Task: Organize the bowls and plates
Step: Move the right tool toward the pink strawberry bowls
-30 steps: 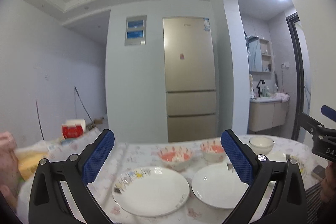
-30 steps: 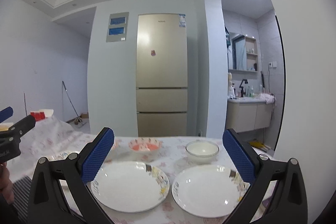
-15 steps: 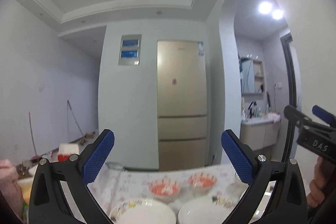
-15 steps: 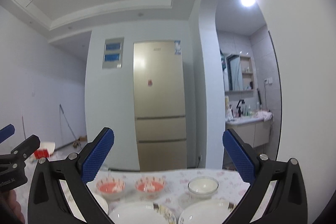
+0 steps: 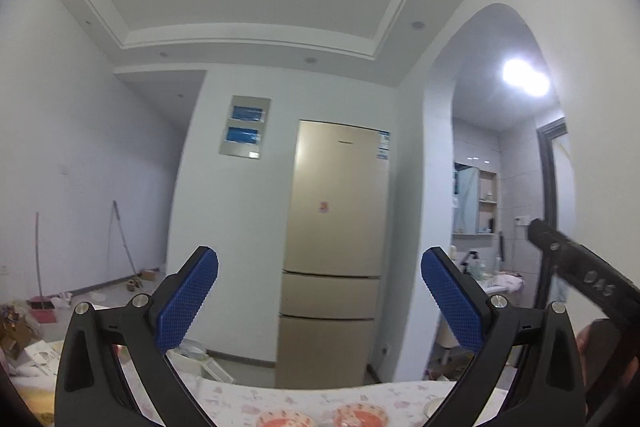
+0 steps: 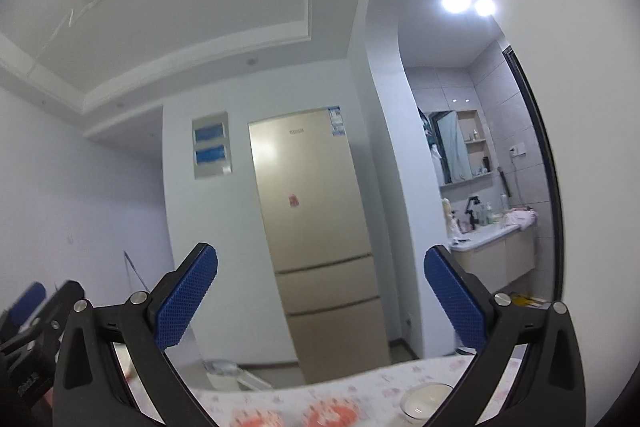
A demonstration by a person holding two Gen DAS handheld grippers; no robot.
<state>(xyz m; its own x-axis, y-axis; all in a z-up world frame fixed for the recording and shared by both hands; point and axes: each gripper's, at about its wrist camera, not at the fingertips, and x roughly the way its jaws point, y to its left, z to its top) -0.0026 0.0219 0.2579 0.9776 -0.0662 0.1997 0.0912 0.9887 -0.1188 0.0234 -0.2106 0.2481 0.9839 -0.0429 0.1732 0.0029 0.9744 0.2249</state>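
Left gripper (image 5: 319,297) tilted up toward the ceiling, blue-padded fingers (image 5: 188,301) spread wide, holding nothing. Right gripper (image 6: 320,297) likewise raised and tipped, fingers (image 6: 186,299) wide apart, empty. Two red-patterned bowls (image 5: 362,415) low at the frame's bottom edge on the floral tablecloth (image 5: 248,399), side by side, partly cut off. From the right wrist view, same red bowls (image 6: 332,414) blurred, with a white bowl (image 6: 426,397) just to their right near the right finger. No plates in view. Beyond the table, a gold three-door refrigerator (image 5: 340,227) against the wall, an arched opening to a washroom vanity (image 6: 492,259) on the right. Right gripper's black body (image 5: 576,275) at the left view's right edge
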